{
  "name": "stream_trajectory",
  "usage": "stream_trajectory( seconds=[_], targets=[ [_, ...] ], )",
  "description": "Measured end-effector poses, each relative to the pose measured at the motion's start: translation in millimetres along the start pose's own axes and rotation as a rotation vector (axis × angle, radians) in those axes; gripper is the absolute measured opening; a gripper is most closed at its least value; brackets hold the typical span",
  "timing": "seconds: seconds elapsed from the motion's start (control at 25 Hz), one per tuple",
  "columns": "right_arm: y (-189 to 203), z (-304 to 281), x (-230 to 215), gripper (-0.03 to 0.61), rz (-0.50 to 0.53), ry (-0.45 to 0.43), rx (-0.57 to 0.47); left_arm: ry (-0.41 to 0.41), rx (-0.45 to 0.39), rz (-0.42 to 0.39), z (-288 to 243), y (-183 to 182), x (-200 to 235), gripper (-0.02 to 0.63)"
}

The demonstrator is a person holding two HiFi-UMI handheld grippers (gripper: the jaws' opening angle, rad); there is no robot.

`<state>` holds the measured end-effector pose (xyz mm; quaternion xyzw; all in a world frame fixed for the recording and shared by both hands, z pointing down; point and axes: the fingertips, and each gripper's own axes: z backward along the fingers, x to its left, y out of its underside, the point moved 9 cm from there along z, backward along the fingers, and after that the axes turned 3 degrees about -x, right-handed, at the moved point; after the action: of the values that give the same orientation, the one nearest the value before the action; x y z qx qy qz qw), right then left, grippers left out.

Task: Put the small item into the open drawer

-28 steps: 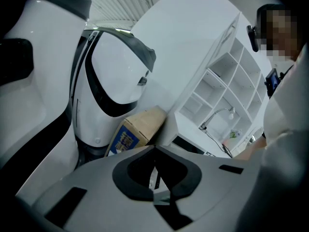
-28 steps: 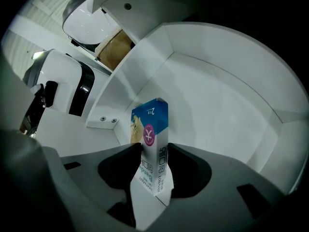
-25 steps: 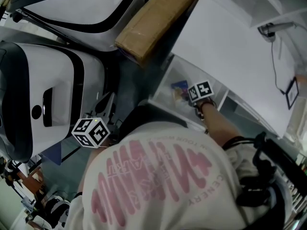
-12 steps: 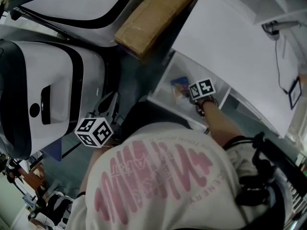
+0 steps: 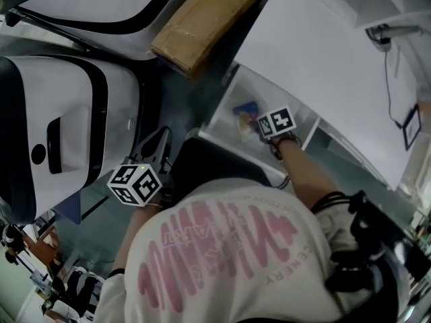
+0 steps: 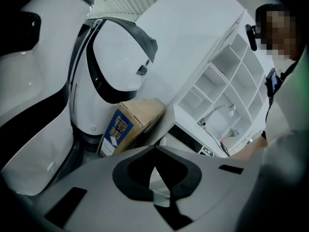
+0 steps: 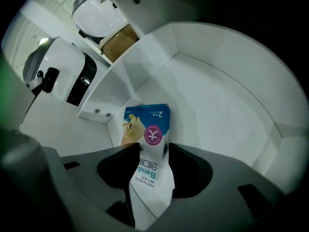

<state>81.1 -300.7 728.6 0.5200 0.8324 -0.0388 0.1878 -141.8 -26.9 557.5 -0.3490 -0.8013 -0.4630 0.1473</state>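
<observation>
Big white-and-black machine shell (image 5: 60, 126) is glossy moulded plastic, proper shiny. Brown cardboard box (image 5: 202, 19) looks matt, slightly rough. White open drawer (image 7: 231, 91) is smooth, satin plastic. Small blue-and-white printed packet (image 7: 147, 139) has a faint sheen. White pink-printed T-shirt (image 5: 222, 247) is soft cloth.

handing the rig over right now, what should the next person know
Right gripper: down inside the drawer. Its fingers have just been opening and now stand wide apart. The packet stands between them, apparently let go.
Left gripper: shut, empty, away from the drawer.
Done: the packet is in the open drawer.
Left: lift the right gripper clear without dragging the packet out.
</observation>
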Motion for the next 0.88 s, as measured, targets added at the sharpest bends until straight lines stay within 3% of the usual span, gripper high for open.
stream_trajectory(
  seconds=[0.24,0.48,0.6,0.72,0.88],
  targets=[
    [-2.0,10.7,7.4,0.169,0.087,0.094,0.003,0.040,-0.041,-0.018,-7.0,-8.6,-11.4,0.029],
    [-1.1,36.9,25.1,0.186,0.174,0.131,-0.027,0.107,-0.076,-0.058,-4.0,-28.7,-24.5,0.029],
    [-5.0,58.4,40.2,0.148,0.206,0.154,-0.060,0.085,-0.065,-0.106,-3.1,-44.4,-26.0,0.031],
    [-0.9,80.4,53.6,0.106,0.172,0.153,-0.082,0.101,-0.060,-0.154,0.3,-56.9,-32.2,0.031],
    [0.9,118.3,63.3,0.075,0.086,0.250,-0.201,0.176,-0.085,-0.169,11.7,-73.3,-40.8,0.031]
  ],
)
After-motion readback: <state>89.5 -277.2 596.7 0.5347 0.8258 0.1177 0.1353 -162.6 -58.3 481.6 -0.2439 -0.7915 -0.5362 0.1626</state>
